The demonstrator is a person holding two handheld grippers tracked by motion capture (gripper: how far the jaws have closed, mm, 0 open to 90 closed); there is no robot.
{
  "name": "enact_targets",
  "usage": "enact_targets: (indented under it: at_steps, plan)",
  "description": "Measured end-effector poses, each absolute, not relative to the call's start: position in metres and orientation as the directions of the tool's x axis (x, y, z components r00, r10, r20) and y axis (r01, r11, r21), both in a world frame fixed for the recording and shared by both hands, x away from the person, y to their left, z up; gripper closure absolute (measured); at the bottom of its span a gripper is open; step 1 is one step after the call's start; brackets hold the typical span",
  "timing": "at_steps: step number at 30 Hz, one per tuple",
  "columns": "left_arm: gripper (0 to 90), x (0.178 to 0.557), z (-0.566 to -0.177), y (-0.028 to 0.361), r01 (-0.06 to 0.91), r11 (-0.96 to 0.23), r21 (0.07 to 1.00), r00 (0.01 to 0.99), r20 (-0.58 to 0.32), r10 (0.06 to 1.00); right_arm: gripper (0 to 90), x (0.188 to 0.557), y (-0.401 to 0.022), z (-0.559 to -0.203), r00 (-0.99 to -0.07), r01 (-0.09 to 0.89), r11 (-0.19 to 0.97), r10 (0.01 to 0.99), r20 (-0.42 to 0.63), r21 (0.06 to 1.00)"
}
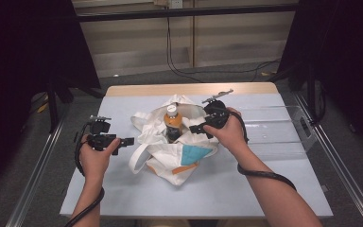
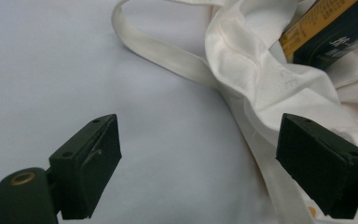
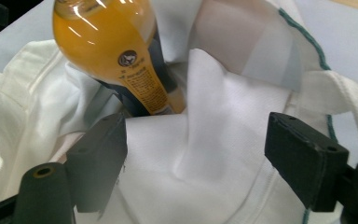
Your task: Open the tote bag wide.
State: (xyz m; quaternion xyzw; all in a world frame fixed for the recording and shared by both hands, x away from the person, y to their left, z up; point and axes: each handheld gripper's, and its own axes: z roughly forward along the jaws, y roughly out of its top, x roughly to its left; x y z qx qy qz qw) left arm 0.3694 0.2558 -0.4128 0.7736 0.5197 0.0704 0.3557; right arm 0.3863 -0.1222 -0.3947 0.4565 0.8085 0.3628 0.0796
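An orange drink bottle [image 1: 172, 122] stands upright in a white tote bag [image 1: 172, 158] at the centre of the high view. The right gripper [image 1: 197, 128], jaws spread and holding nothing, sits just right of the bottle over the bag. The left gripper [image 1: 128, 141], jaws also apart, hovers left of the bag's strap [image 2: 158, 49] above the pale table [image 1: 246, 184].

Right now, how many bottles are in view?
1. The bottle of orange drink stands upright in the mouth of the white tote bag at mid-table; the bag's folds could hide others.

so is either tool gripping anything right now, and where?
Nothing held. Left tool is open over the table beside the bag; right tool is open over bag cloth near the bottle.
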Motion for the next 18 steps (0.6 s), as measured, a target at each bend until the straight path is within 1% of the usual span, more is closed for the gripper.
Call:
enact_targets:
  at_steps: [9, 11, 13, 18]
  plan:
    - [10.2, 0.363, -0.417, 0.265, 0.763, -0.2, 0.615, 0.443, -0.272, 0.854, 19.5, 0.386, -0.109, -0.392, -0.593, 0.668, 0.338, 0.781, 0.199, 0.663]
    - [10.1, 0.363, -0.418, 0.266, 0.766, -0.184, 0.616, 0.431, -0.28, 0.858, 19.3, 0.386, -0.106, -0.391, -0.595, 0.669, 0.343, 0.779, 0.198, 0.66]
    - [9.7, 0.362, -0.418, 0.267, 0.766, -0.201, 0.61, 0.442, -0.274, 0.854, 19.2, 0.387, -0.103, -0.391, -0.607, 0.657, 0.351, 0.771, 0.192, 0.667]
    - [9.4, 0.361, -0.42, 0.266, 0.769, -0.197, 0.609, 0.441, -0.28, 0.853, 18.8, 0.39, -0.098, -0.39, -0.619, 0.647, 0.358, 0.762, 0.191, 0.673]
